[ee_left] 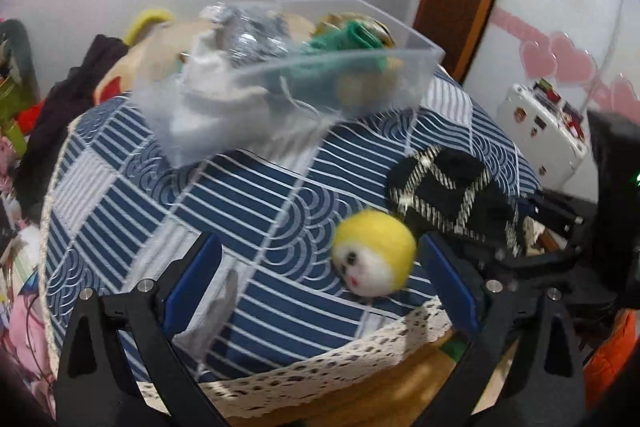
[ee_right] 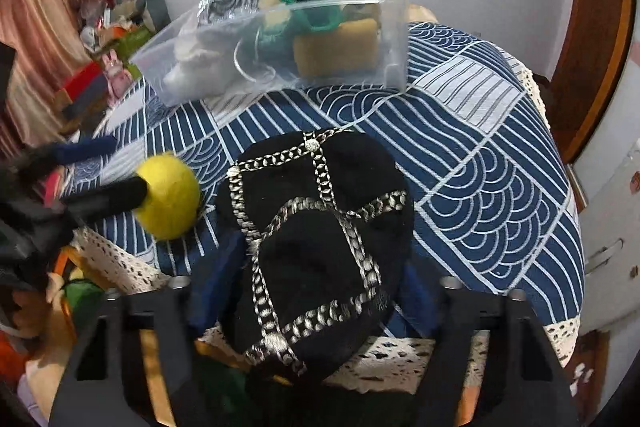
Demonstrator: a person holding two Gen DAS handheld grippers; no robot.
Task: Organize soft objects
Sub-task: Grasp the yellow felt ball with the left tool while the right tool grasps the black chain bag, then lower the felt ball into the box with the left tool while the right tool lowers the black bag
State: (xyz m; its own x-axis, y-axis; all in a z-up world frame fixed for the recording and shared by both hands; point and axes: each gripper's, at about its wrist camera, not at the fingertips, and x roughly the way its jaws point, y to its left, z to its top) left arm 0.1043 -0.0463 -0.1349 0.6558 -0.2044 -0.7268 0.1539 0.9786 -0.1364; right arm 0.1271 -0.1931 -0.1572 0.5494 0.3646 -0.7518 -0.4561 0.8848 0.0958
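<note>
- Two soft things lie outside the clear plastic bin (ee_right: 280, 39): a yellow felt ball (ee_left: 374, 253) with a small white face, and a black cap (ee_right: 320, 247) crossed by silver braid.
- The left gripper (ee_left: 320, 267) has its jaws spread wide; its blue pads (ee_left: 196, 279) stand well apart, and the ball sits just inside the right-hand pad, near the lace edge of the blue patterned tablecloth (ee_left: 256, 211).
- In the right wrist view the same ball (ee_right: 170, 197) appears against one dark finger of the left gripper, but I cannot tell whether they touch.
- The right gripper (ee_right: 312, 291) has the cap between its fingers, its blue pads partly hidden on either side of the fabric; the cap's near edge hangs over the table edge. Whether the jaws actually pinch the cap I cannot tell.
- From the left wrist view the cap (ee_left: 448, 195) lies just beside the ball, on its far right.
- The bin stands at the far side of the tablecloth (ee_right: 480, 147) and holds a green knitted piece (ee_right: 308, 11), a white soft item (ee_right: 196, 55) and a tan sponge-like block (ee_right: 336, 49).
- A white case (ee_left: 548, 131) with stickers stands beyond the table.
</note>
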